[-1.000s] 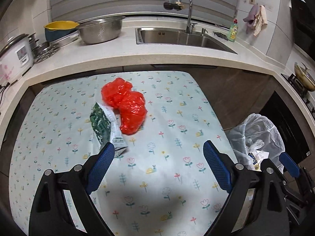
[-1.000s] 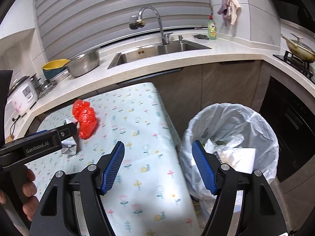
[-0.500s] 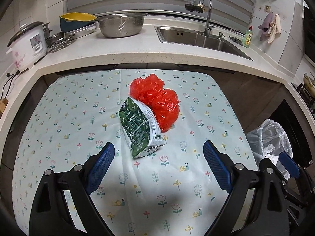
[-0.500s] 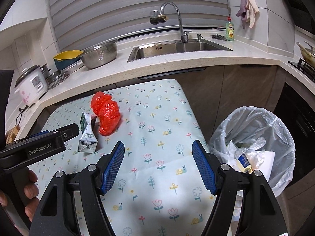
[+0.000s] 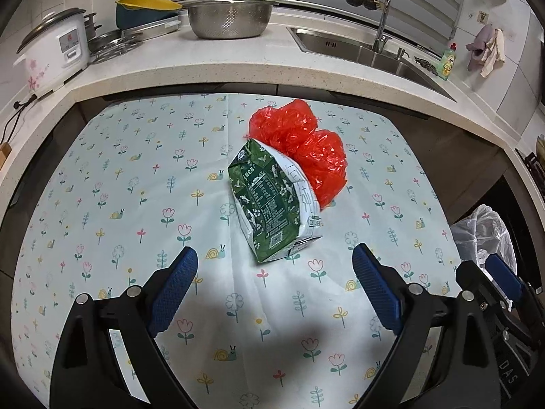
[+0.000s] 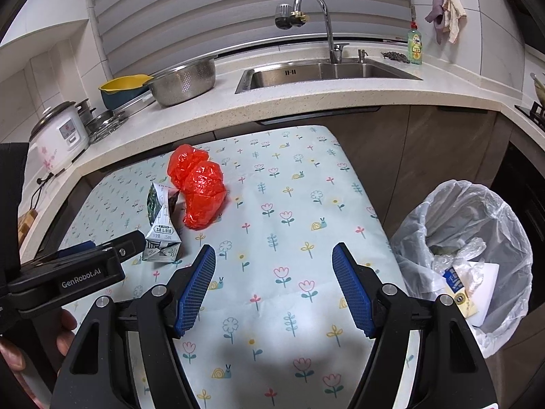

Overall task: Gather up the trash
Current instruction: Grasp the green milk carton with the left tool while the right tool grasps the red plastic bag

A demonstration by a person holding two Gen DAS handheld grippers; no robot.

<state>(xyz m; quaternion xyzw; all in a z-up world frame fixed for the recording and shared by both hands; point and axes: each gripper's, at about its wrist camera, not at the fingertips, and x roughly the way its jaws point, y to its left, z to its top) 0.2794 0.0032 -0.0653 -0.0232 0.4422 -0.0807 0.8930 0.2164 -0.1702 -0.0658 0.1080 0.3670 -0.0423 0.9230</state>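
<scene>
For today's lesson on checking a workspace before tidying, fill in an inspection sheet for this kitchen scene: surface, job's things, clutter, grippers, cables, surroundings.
Surface: table under a pale flower-print cloth.
Job's things: crushed green-and-white drink carton lying against a crumpled red plastic bag; white-lined trash bin beside the table, already holding litter.
Clutter: nothing seen on the cloth besides those two.
Grippers: left hand-held gripper open, empty, short of the carton; right hand-held gripper open, empty, over bare cloth.
Cables: black cord by the white rice cooker.
Surroundings: steel colander, steel sink, green dish-soap bottle.
</scene>
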